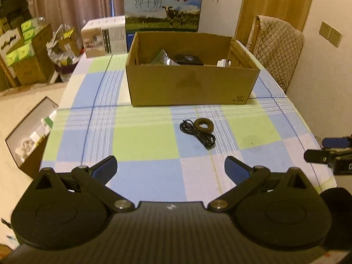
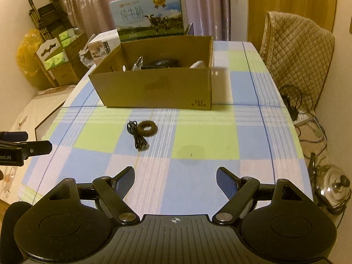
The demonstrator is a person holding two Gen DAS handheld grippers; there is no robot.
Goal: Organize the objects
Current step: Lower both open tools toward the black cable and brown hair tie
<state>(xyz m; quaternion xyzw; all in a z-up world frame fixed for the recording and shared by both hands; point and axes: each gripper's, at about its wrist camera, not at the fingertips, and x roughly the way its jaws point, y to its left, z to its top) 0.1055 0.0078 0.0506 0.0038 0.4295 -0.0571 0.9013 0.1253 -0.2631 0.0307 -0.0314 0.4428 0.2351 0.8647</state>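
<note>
Both claws — left claw (image 1: 171,167) and right claw (image 2: 175,177) — were spread wide and empty above the near edge of the checked worktop (image 1: 145,140); a coiled black cable (image 1: 197,133) lay touching a brown ring (image 1: 204,125) on open cloth, between the claws and the cardboard box (image 1: 189,85); the box wall hid most of its contents — a dark item and a white item only partly seen; a milk carton (image 1: 162,8) stood behind; a quilted chair (image 2: 297,50) stood at right.
</note>
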